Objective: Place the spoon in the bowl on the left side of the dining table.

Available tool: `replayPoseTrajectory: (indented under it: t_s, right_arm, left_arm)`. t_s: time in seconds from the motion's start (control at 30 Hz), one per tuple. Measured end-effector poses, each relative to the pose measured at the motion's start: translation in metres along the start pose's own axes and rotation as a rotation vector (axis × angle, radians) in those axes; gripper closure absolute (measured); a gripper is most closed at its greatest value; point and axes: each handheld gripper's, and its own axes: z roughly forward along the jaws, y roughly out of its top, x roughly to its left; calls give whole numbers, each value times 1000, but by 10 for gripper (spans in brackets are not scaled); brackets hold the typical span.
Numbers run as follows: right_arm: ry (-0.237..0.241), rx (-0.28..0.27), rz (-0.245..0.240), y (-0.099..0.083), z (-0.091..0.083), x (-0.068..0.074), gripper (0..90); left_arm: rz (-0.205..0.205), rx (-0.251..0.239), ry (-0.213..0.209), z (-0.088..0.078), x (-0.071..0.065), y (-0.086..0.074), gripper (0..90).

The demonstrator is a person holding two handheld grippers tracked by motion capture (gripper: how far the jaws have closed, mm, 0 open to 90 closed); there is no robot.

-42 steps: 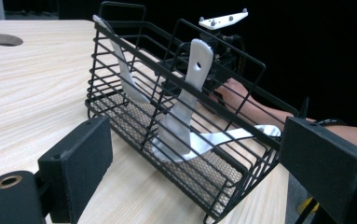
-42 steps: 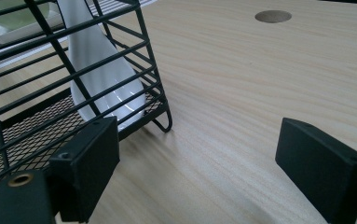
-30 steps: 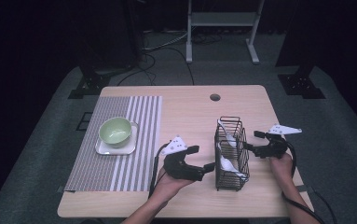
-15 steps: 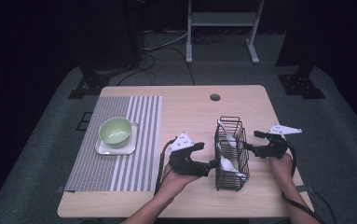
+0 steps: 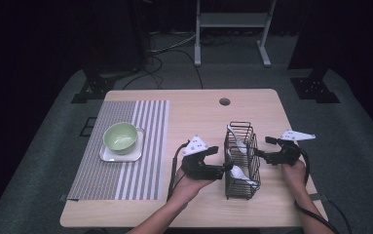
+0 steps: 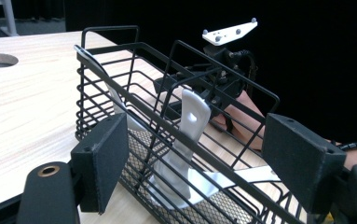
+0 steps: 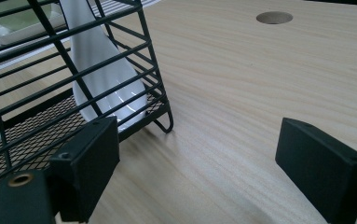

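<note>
White ceramic soup spoons (image 5: 238,173) stand in a black wire basket (image 5: 240,158) on the right half of the pale wooden table (image 5: 194,117); at least 2 show in the high view, one (image 5: 236,139) leaning at the far end and one at the near end. In the left gripper view the nearer spoon (image 6: 185,140) stands tilted with its handle up above the rim, its bowl on the mesh floor, and a second spoon (image 6: 113,100) leans farther off.

The left gripper (image 5: 221,170) is at the basket's left side near its near end, jaws spread wide with nothing between the pads (image 6: 102,163); the basket's rim wire runs across the gap in its own view. The right gripper (image 5: 262,155) waits just right of the basket, also spread wide and empty, with bare tabletop between its pads (image 7: 87,163) and the basket corner to its left.

The step in hand looks like the approach for picking a spoon out of the basket. The likely goal is the pale green bowl (image 5: 121,136) on a white square plate (image 5: 121,155), which sits on a grey striped placemat (image 5: 125,180) at the left, well apart from the basket.

Next, the left gripper probably needs to rise over the rim and bring its pads to either side of the upright handle, clear of the wires, before pinching. The glazed handle may slip, so a grip low on the handle and a straight lift would suit. The right gripper could steady the basket.
</note>
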Motion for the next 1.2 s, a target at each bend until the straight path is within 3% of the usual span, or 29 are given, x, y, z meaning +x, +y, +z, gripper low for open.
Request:
replayPoseTrajectory:
  t_s: [0.1,0.13,0.47,0.9,1.1,1.2]
  right_arm:
    - [0,0,0,0,0,0,123]
    - [1,-1,-1,0,0,0,123]
    - [3,-4,0,0,0,0,123]
    - [5,-8,1,0,-1,-1,122]
    - [4,-8,1,0,-1,0,123]
    - [6,-8,0,0,-1,0,123]
  left_arm:
    - [-4,1,7,3,-1,1,261]
    - [-1,0,4,3,-1,1,307]
    - [13,17,15,12,-2,5,458]
    - [33,11,15,13,-2,5,760]
    - [-11,-11,-10,14,0,4,846]
    - [-41,-19,-21,14,1,4,848]
